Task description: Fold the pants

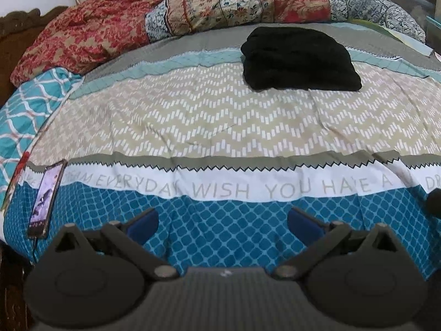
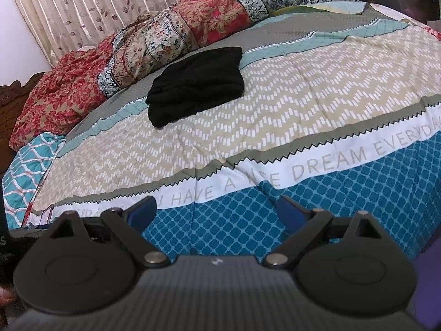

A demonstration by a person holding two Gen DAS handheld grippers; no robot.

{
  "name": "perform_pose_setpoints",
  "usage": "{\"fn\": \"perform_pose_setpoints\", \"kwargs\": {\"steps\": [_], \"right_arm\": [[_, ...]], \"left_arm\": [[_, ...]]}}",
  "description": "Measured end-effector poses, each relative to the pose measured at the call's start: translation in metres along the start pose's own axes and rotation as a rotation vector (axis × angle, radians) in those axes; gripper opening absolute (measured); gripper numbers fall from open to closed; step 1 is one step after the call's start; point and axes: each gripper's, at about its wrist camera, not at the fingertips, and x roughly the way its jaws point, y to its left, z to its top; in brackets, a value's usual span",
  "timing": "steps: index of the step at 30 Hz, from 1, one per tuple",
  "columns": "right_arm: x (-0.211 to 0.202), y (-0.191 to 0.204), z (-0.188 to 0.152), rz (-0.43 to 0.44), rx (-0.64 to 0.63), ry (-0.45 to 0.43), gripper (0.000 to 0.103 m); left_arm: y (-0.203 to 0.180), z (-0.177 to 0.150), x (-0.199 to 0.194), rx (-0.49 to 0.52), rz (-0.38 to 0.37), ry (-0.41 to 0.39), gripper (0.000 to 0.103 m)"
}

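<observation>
The black pants [image 1: 299,59] lie folded in a compact bundle on the far part of the bed; they also show in the right wrist view [image 2: 197,84]. My left gripper [image 1: 222,222] is open and empty, over the blue patterned near edge of the bedspread, well short of the pants. My right gripper [image 2: 216,211] is open and empty too, over the same near edge, with the pants far ahead and to its left.
The patterned bedspread [image 1: 220,127] covers the bed. A crumpled red and floral quilt [image 1: 171,19] lies along the far side. A phone [image 1: 46,197] with a lit screen rests at the near left edge. Curtains [image 2: 91,5] hang behind the bed.
</observation>
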Motion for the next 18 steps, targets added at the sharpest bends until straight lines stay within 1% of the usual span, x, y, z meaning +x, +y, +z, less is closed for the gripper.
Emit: {"fn": "perform_pose_setpoints", "kwargs": {"steps": [8, 14, 18], "right_arm": [[-0.0002, 0.0007, -0.001, -0.003, 0.005, 0.003, 0.096], [-0.0019, -0.0019, 0.0002, -0.016, 0.009, -0.003, 0.096], [-0.0021, -0.0037, 0.0004, -0.012, 0.009, -0.001, 0.096]], "left_arm": [[0.0, 0.0001, 0.0006, -0.008, -0.028, 0.03, 0.103], [0.0021, -0.0006, 0.0032, -0.017, -0.015, 0.05, 0.103], [0.0019, -0.0008, 0.0035, -0.006, 0.003, 0.048, 0.103]]}}
